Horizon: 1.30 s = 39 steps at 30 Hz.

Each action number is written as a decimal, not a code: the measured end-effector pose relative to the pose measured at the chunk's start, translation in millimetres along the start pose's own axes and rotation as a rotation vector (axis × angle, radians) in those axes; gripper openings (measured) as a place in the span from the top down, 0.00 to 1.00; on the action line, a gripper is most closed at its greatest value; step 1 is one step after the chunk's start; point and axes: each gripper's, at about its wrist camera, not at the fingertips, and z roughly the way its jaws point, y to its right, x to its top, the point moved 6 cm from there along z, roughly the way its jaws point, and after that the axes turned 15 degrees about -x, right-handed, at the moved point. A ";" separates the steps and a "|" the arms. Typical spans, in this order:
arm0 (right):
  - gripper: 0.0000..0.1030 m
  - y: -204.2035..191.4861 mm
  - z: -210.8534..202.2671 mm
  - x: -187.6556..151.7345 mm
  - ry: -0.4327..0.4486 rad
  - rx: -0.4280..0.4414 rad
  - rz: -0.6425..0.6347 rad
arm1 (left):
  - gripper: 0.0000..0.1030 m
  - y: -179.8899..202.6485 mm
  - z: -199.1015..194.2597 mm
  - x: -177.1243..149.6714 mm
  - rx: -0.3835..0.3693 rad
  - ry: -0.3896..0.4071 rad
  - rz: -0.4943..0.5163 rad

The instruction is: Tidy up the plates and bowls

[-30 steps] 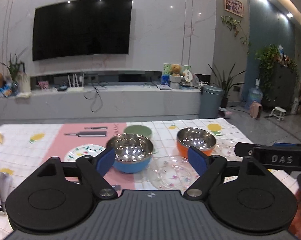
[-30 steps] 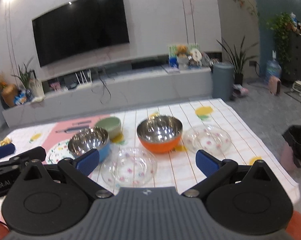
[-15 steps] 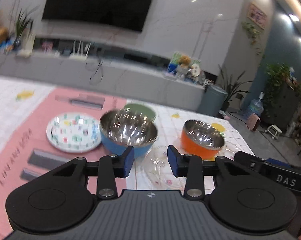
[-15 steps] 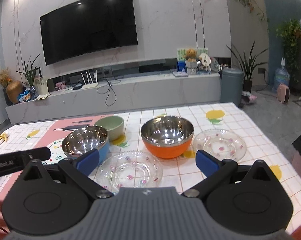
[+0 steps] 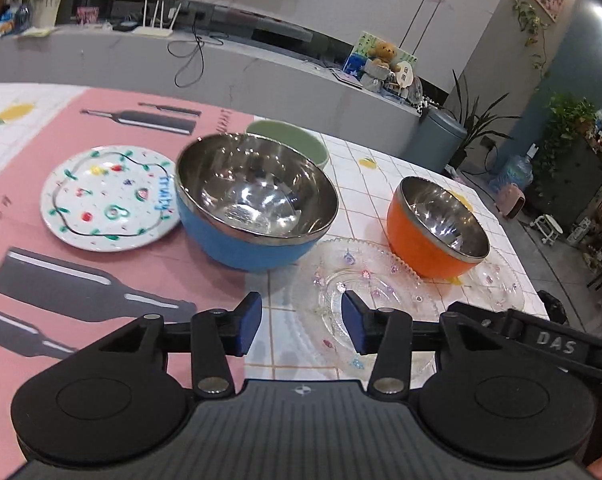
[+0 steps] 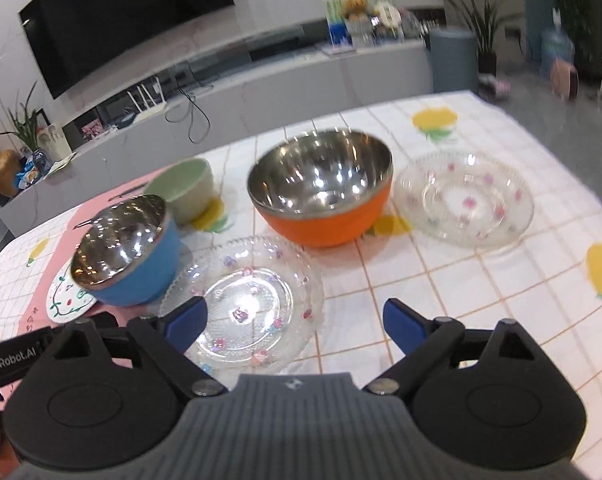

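Observation:
A blue bowl (image 5: 257,208) with a steel inside stands in the middle of the table, and a green bowl (image 5: 293,140) is just behind it. To its left lies a painted white plate (image 5: 109,198). An orange bowl (image 5: 437,228) stands at the right. My left gripper (image 5: 301,312) hovers in front of the blue bowl, over the left rim of a clear glass plate (image 5: 365,292). Its jaws are opening and grip nothing. My right gripper (image 6: 295,316) hangs above the same glass plate (image 6: 253,300), jaws wide and closing, pads clear of it. Another glass plate (image 6: 465,200) lies right of the orange bowl (image 6: 325,200).
The dishes rest on a checked tablecloth (image 6: 501,288) with a pink bottle-print mat (image 5: 61,280) on the left. The table's right edge (image 6: 561,148) drops to the floor. Beyond the far edge are a TV console (image 5: 261,68) and a grey bin (image 5: 437,136).
Both grippers have come down and tipped toward the table, so the dishes look larger. The left jaws narrowed sharply, then widened a little. The right jaws have narrowed slightly.

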 end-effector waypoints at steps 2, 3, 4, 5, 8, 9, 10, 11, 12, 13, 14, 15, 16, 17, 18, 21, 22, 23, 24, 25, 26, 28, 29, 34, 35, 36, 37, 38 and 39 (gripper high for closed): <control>0.22 0.4 11.5 -0.4 -0.023 0.002 0.008 | 0.48 0.3 7.0 0.6 -0.011 -0.003 0.011; 0.24 0.6 15.3 -0.1 -0.036 0.007 0.016 | 0.48 0.4 10.2 0.6 -0.014 -0.004 0.018; 0.26 0.8 19.9 -0.4 -0.051 0.018 0.027 | 0.48 0.8 13.8 0.9 -0.016 -0.010 0.019; 0.28 0.6 24.5 -0.9 -0.065 0.031 0.037 | 0.48 2.1 16.5 1.2 -0.023 -0.017 0.017; 0.36 0.6 35.4 0.2 -0.074 0.045 0.046 | 0.49 1.9 27.1 3.0 -0.018 -0.033 0.019; 0.37 0.5 38.0 0.7 -0.075 0.045 0.048 | 0.49 -0.1 31.2 3.3 -0.001 -0.039 0.024; 0.42 0.4 40.7 1.1 -0.076 0.047 0.051 | 0.50 -0.9 35.4 3.9 0.012 -0.046 0.025; 0.45 0.9 43.2 1.7 -0.080 0.049 0.054 | 0.52 -1.9 40.0 4.1 0.019 -0.057 0.023; 0.46 0.9 46.3 2.0 -0.085 0.050 0.055 | 0.53 -4.2 43.6 3.6 0.022 -0.067 0.014; 0.50 0.7 49.8 2.1 -0.091 0.053 0.056 | 0.54 -5.6 46.4 3.6 0.023 -0.071 0.007; 0.53 0.4 52.7 2.2 -0.094 0.057 0.057 | 0.54 -6.8 48.8 3.2 0.022 -0.073 0.004; 0.53 0.1 54.9 2.0 -0.095 0.060 0.057 | 0.54 -8.0 51.6 2.5 0.023 -0.077 0.004; 0.54 -0.3 56.2 2.0 -0.093 0.061 0.057 | 0.56 -8.7 53.9 2.1 0.027 -0.082 0.001; 0.57 -0.9 56.4 2.2 -0.084 0.065 0.055 | 0.58 -9.5 55.6 1.4 0.029 -0.086 -0.004; 0.59 -1.4 57.8 2.6 -0.085 0.071 0.054 | 0.60 -10.6 57.3 0.5 0.024 -0.089 -0.013; 0.66 -2.4 59.9 2.2 -0.084 0.093 0.061 | 0.69 -10.1 60.9 -0.9 0.018 -0.090 -0.021; 0.69 -2.5 60.1 2.2 -0.081 0.088 0.057 | 0.72 -9.4 60.6 -0.9 0.023 -0.088 -0.021; 0.74 -2.3 60.2 2.1 -0.079 0.080 0.054 | 0.75 -8.3 60.4 -1.1 0.033 -0.089 -0.019; 0.78 -1.1 60.6 2.3 -0.079 0.070 0.054 | 0.78 -7.6 60.2 -1.2 0.048 -0.089 -0.013; 0.85 0.6 61.2 2.7 -0.082 0.057 0.056 | 0.82 -7.2 59.6 -1.4 0.068 -0.090 -0.004; 0.88 2.2 61.5 3.3 -0.086 0.051 0.058 | 0.83 -6.5 59.1 -1.0 0.069 -0.091 -0.007; 0.88 5.4 61.7 4.2 -0.098 0.051 0.068 | 0.84 -4.1 58.2 -0.6 0.064 -0.101 -0.014; 0.88 7.0 60.8 4.6 -0.100 0.045 0.071 | 0.84 -1.8 57.6 -0.6 0.062 -0.104 -0.008; 0.88 13.7 50.1 4.8 -0.102 0.036 0.078 | 0.84 9.3 44.9 -4.0 0.064 -0.099 -0.003; 0.89 15.2 46.0 4.7 -0.100 0.038 0.078 | 0.84 10.7 42.1 -4.9 0.061 -0.099 -0.005; 0.89 16.3 42.8 3.8 -0.098 0.040 0.078 | 0.84 12.3 37.7 -5.8 0.058 -0.098 -0.010; 0.89 17.7 38.3 3.4 -0.097 0.046 0.079 | 0.84 13.4 33.6 -6.5 0.056 -0.095 -0.014; 0.89 18.8 35.3 2.9 -0.098 0.053 0.082 | 0.85 15.3 29.4 -6.6 0.057 -0.090 -0.016; 0.89 19.3 31.6 2.1 -0.099 0.059 0.083 | 0.85 16.7 24.4 -7.3 0.060 -0.086 -0.016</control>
